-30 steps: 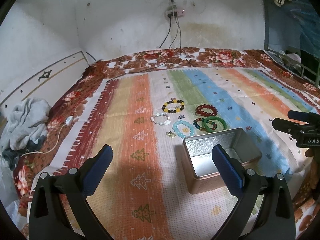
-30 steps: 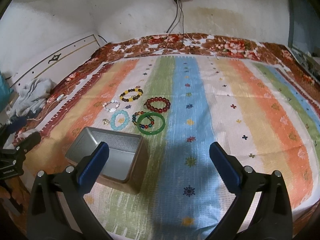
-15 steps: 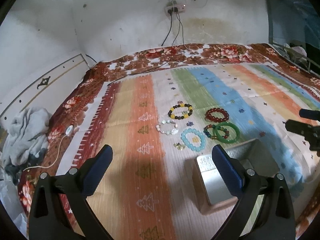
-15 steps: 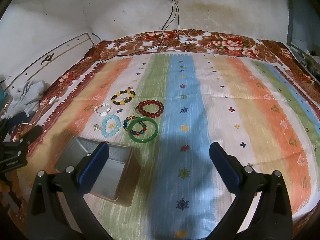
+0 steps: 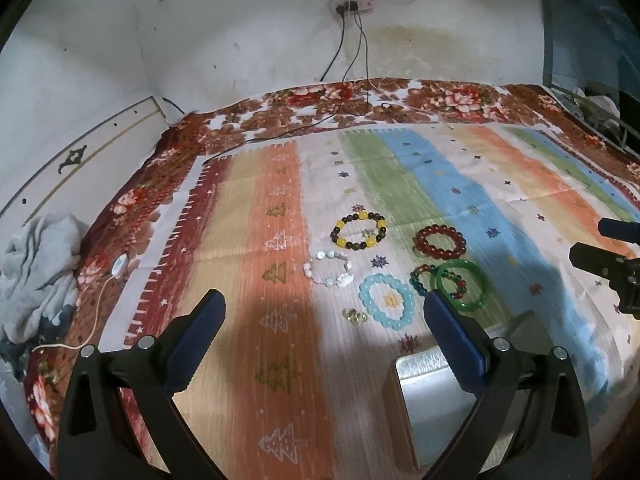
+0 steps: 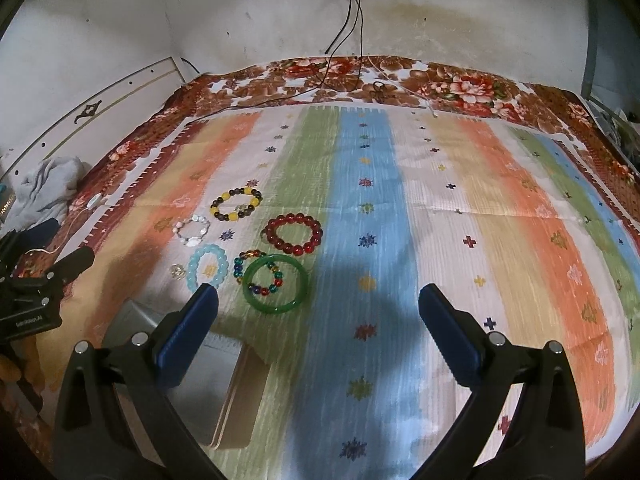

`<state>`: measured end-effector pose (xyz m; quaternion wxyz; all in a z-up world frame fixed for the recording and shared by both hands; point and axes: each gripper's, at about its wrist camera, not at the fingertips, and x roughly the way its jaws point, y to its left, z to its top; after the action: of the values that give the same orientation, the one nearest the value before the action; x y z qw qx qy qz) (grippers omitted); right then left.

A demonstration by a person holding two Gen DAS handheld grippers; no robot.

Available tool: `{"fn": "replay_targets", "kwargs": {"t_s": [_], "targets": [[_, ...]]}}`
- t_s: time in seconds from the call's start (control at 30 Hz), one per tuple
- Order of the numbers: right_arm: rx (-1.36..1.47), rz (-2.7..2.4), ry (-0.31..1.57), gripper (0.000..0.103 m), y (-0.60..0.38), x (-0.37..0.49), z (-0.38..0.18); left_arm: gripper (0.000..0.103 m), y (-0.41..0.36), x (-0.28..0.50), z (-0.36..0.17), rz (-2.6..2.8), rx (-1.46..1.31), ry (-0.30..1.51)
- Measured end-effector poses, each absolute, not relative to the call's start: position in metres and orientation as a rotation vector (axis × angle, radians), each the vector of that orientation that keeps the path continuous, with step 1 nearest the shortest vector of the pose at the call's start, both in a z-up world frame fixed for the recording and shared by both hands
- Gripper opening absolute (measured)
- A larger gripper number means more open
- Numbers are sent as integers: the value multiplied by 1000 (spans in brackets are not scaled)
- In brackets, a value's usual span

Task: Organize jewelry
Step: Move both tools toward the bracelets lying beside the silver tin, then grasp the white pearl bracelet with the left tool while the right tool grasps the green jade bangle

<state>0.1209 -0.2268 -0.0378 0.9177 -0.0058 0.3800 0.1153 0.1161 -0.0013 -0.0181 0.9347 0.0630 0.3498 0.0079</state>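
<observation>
Several bracelets lie on a striped cloth: a yellow-and-black beaded one (image 5: 359, 231) (image 6: 236, 203), a red beaded one (image 5: 439, 241) (image 6: 294, 234), a white one (image 5: 329, 269) (image 6: 192, 231), a light blue one (image 5: 386, 305) (image 6: 207, 267), a multicoloured one (image 6: 260, 274) and a green bangle (image 5: 464, 285) (image 6: 275, 289). An open metal tin (image 5: 436, 400) (image 6: 216, 384) stands in front of them. My left gripper (image 5: 322, 322) is open and empty above the cloth left of the tin. My right gripper (image 6: 318, 312) is open and empty, right of the bangle.
A small gold charm (image 5: 354, 316) lies beside the light blue bracelet. A grey garment (image 5: 36, 276) and a white cable (image 5: 100, 300) lie at the left edge. Black cables (image 6: 348, 8) hang from a wall socket at the back.
Both grippers have moved forward toward the bracelets. The tin has slid lower in both views. Both stay open.
</observation>
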Motion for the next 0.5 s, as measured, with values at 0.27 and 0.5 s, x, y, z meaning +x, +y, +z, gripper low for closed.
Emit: {"fn": "replay_targets", "kwargs": {"t_s": [0.27,0.5], "targets": [[-29,234,830,99,-225,144,-47,97,1,148,-25,4,114,755],[-45,234,897,99,-223,166,-62,97,8,177,-35,13,107,815]]}}
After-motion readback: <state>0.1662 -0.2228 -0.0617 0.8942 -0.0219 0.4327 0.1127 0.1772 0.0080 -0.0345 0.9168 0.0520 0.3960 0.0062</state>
